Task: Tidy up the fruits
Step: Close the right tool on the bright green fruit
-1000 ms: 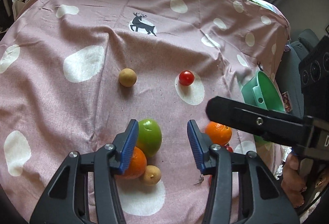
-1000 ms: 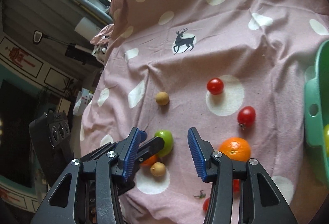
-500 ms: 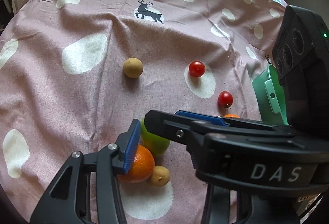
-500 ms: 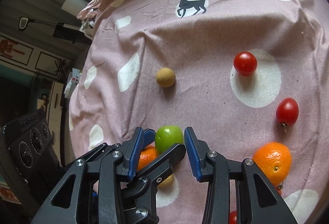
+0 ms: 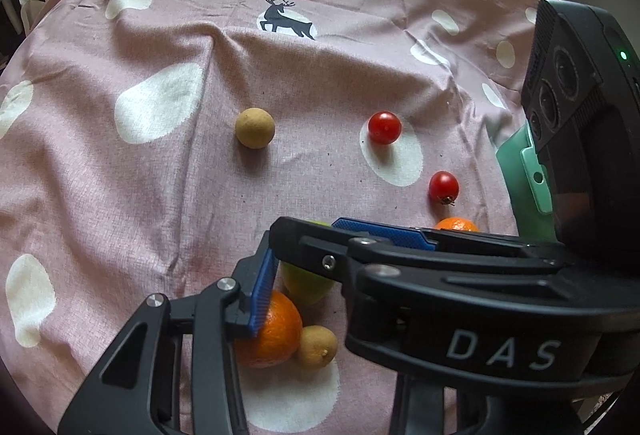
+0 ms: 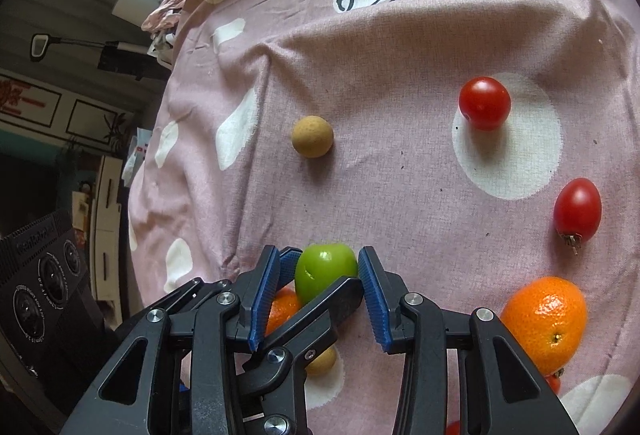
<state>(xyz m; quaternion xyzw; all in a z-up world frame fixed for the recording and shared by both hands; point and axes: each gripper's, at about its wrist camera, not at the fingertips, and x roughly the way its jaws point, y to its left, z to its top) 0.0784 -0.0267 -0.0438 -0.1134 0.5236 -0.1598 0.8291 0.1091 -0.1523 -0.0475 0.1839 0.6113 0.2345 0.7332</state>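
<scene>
Fig.: my right gripper (image 6: 320,299) is low over the fruit cluster at the near edge of the pink spotted cloth (image 6: 400,47); its blue pads (image 6: 374,305) are spread, one on each side of the green apple (image 6: 325,273), w/ a small gap at each flank, so not yet pinching as far as I can tell. My left gripper (image 5: 304,275) crosses beneath it; I see one blue pad (image 5: 262,293) just beside an orange (image 5: 276,331), the other finger is hidden behind the right tool's body, so I cannot tell its opening. A small tan fruit (image 5: 318,346) touches that orange. Farther out, apart from each other: a tan ball (image 6: 312,136), a round tomato (image 6: 484,103), an oval tomato (image 6: 577,211), a second orange (image 6: 544,319). Green basket (image 5: 520,171) at the cloth's right edge, partly hidden.
</scene>
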